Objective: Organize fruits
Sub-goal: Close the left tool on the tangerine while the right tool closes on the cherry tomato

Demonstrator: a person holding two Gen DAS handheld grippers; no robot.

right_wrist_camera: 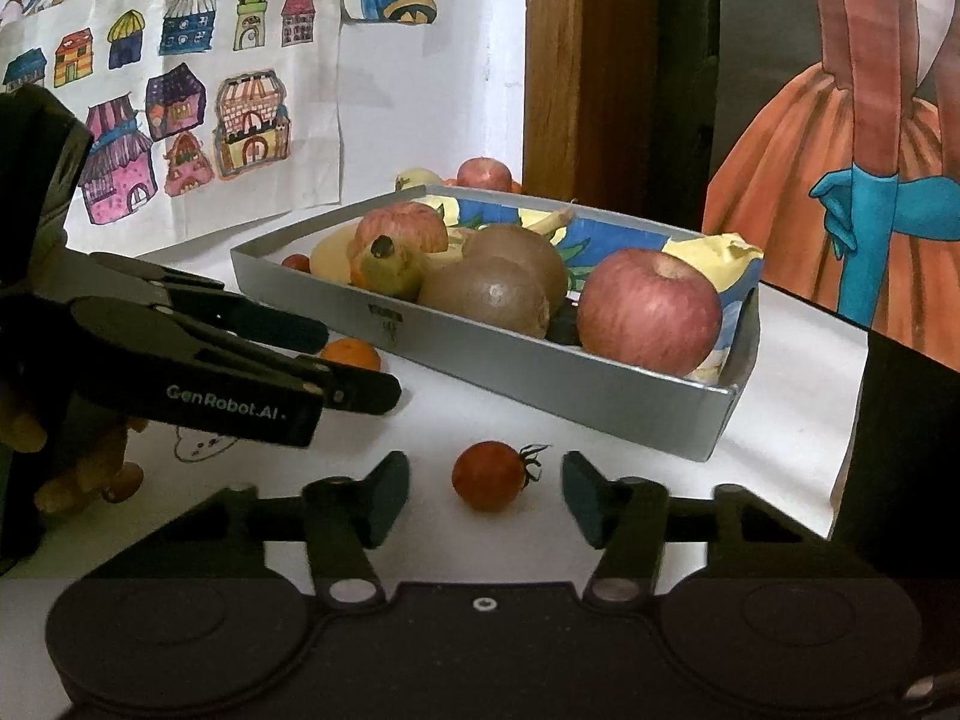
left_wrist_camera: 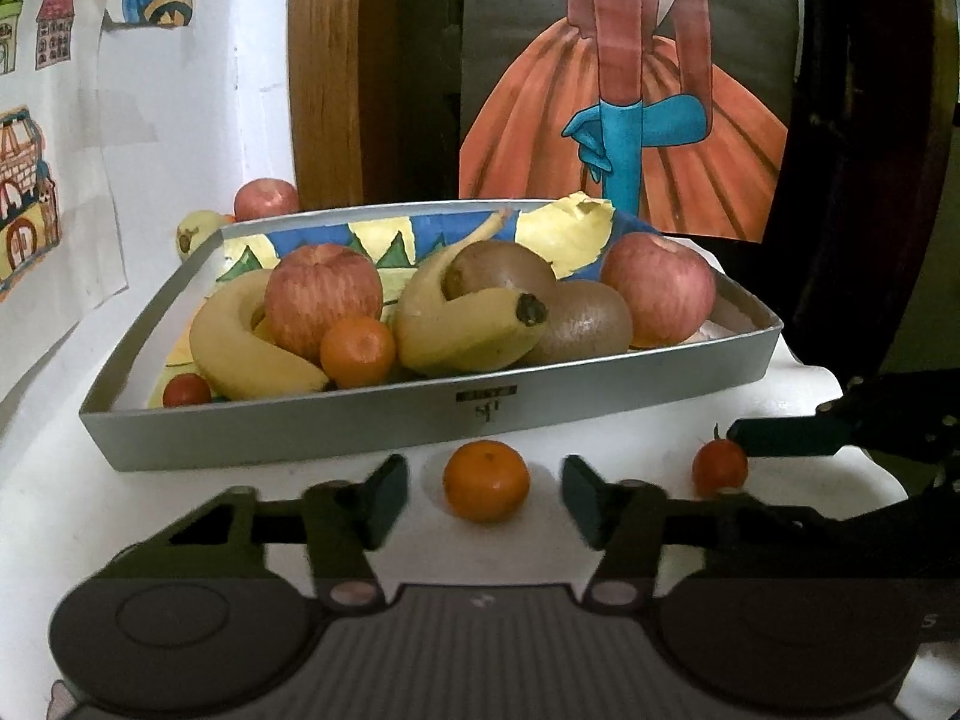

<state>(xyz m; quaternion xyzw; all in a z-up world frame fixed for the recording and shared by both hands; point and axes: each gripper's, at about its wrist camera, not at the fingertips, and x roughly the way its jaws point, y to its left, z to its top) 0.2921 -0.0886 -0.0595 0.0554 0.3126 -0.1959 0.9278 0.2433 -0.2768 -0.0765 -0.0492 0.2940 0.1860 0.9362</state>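
Straddling a mandarin [left_wrist_camera: 486,481] on the white tabletop [left_wrist_camera: 792,396], the left gripper [left_wrist_camera: 485,495] has its fingers spread wide, touching nothing. The right gripper [right_wrist_camera: 485,495] is equally released, with a cherry tomato [right_wrist_camera: 489,475] between its fingers. Just behind both sits the grey tray [left_wrist_camera: 600,387], piled with bananas, apples, kiwis and another mandarin. An apple [left_wrist_camera: 265,198] and a pale fruit [left_wrist_camera: 198,231] behind the tray are partly hidden by its rim.
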